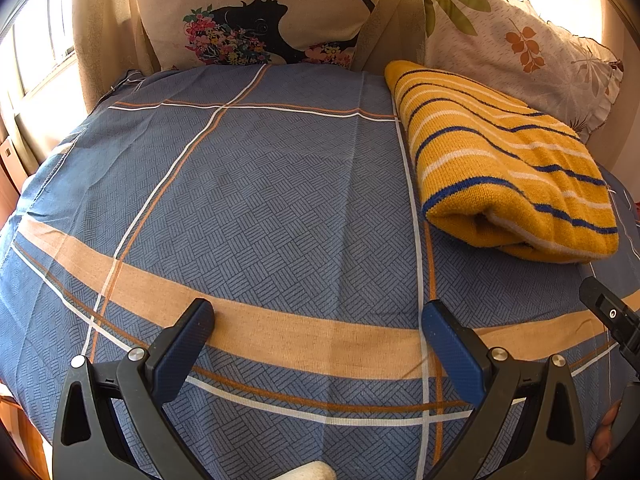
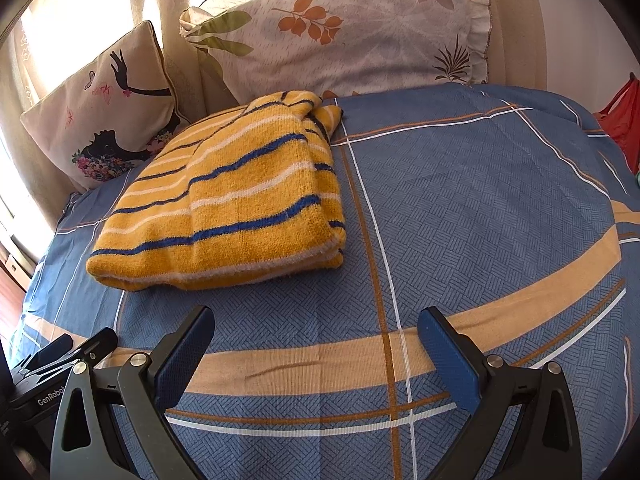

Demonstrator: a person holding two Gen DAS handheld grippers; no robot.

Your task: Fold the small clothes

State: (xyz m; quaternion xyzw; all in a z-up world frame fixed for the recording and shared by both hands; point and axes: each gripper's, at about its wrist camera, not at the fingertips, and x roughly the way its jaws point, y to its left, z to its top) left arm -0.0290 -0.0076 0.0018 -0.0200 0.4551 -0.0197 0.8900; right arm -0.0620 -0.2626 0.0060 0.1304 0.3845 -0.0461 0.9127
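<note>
A yellow knit garment with blue and white stripes point(image 1: 508, 160) lies folded into a thick rectangle on the blue patterned bed sheet point(image 1: 260, 184). In the right wrist view the garment point(image 2: 236, 200) lies ahead and to the left. My left gripper point(image 1: 318, 316) is open and empty, hovering over bare sheet, with the garment to its far right. My right gripper point(image 2: 316, 324) is open and empty, a short way in front of the garment's near edge. The left gripper's tips show at the lower left of the right wrist view point(image 2: 76, 346).
A cushion with a black silhouette and flowers point(image 1: 256, 16) and a leaf-print pillow point(image 1: 516, 48) lean against the wall behind the bed. A red item point(image 2: 622, 116) sits off the bed's far right edge. A bright window is at the left.
</note>
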